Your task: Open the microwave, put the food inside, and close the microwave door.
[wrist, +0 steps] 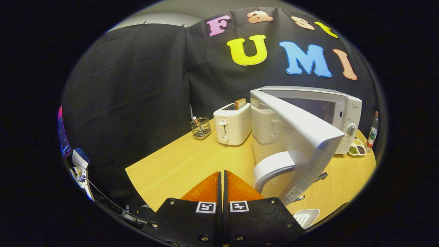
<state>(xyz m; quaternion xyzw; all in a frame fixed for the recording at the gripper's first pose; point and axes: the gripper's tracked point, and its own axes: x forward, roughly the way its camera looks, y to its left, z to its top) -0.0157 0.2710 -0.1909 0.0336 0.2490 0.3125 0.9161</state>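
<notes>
Just beside closed gripper (221, 181): microwave door (301, 137).

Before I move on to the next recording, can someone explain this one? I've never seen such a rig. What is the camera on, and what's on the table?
The camera rides on a hand-held two-finger gripper and looks forward along its fingers. They are closed together and hold nothing. Ahead lies a wooden table. Just beyond the fingers stands a white microwave with its door swung wide open toward the gripper. Beside it are a toaster with toast in a slot, a small wire basket, a dish of snacks and a bottle.
</notes>
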